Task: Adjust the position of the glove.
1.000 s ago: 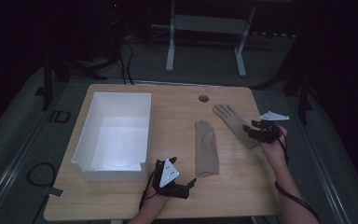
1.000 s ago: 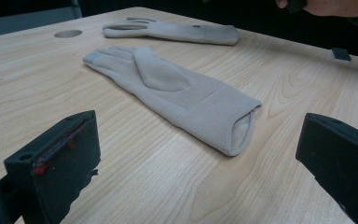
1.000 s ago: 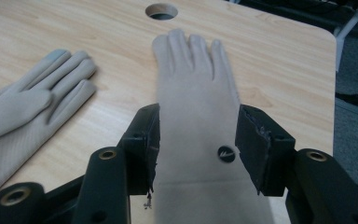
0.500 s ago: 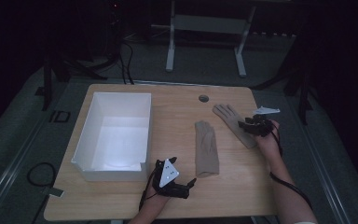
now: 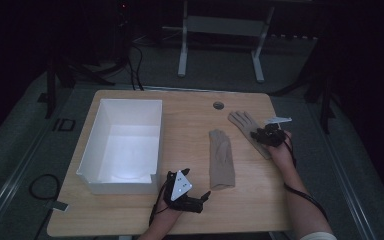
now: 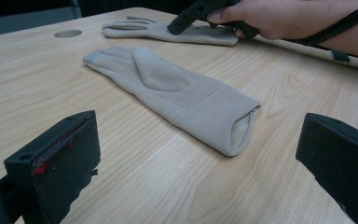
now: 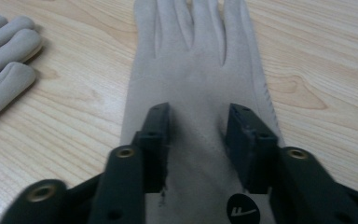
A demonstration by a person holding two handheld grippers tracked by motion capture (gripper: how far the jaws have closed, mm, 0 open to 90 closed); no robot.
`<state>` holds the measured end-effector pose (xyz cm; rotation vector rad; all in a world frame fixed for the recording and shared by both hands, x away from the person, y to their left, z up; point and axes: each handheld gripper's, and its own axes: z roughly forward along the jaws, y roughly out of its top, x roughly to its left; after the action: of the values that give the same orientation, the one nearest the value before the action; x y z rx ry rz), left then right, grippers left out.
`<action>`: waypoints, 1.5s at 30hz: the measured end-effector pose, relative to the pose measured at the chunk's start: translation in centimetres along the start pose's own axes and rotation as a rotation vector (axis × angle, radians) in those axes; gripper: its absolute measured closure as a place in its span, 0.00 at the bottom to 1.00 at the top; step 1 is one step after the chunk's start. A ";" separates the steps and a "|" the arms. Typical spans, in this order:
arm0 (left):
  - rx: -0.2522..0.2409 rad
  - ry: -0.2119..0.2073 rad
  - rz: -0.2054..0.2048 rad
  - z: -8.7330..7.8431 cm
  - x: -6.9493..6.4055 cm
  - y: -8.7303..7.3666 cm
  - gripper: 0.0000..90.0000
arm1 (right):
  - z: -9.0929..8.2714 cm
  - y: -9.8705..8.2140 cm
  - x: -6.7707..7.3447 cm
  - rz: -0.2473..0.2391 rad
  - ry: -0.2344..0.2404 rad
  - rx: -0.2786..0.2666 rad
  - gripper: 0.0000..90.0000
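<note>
Two beige gloves lie flat on the wooden table (image 5: 190, 115). The near glove (image 5: 221, 157) lies mid-table with its cuff toward me, and I see it close up (image 6: 177, 93) in the left gripper view. The far glove (image 5: 245, 125) lies at the right. My right gripper (image 5: 266, 136) rests tips-down on that glove (image 7: 191, 56). Its jaws have just been closing and straddle the flat palm fabric with a gap between them (image 7: 199, 114). My left gripper (image 5: 187, 192) sits near the front edge, wide open (image 6: 198, 140), with nothing between its jaws.
A white open box (image 5: 122, 145) stands on the left half of the table. A round hole (image 5: 218, 105) sits near the back edge. The near glove's fingertips (image 7: 4, 51) lie just left of the right gripper. Dark floor and a metal stand surround the table.
My right gripper has moved left and down onto the far glove, and its jaws have narrowed. The left gripper and both gloves have stayed in place.
</note>
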<state>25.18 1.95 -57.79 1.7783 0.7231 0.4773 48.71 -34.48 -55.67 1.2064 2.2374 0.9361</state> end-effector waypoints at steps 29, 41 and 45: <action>0.000 0.001 0.007 0.0 -0.1 0.0 0.00 | -9.1 2.0 5.2 0.237 -0.254 -0.106 0.92; 0.002 0.003 0.015 0.0 -0.2 0.0 0.00 | -10.8 -1.7 7.0 0.392 -0.321 -0.093 0.92; 0.002 0.002 0.014 0.0 -0.2 0.0 0.00 | -10.5 -3.0 7.2 0.430 -0.329 -0.073 0.92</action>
<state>25.08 1.81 -57.78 1.7855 0.7130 0.4876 36.52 -33.29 -51.13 1.7075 1.7075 0.8809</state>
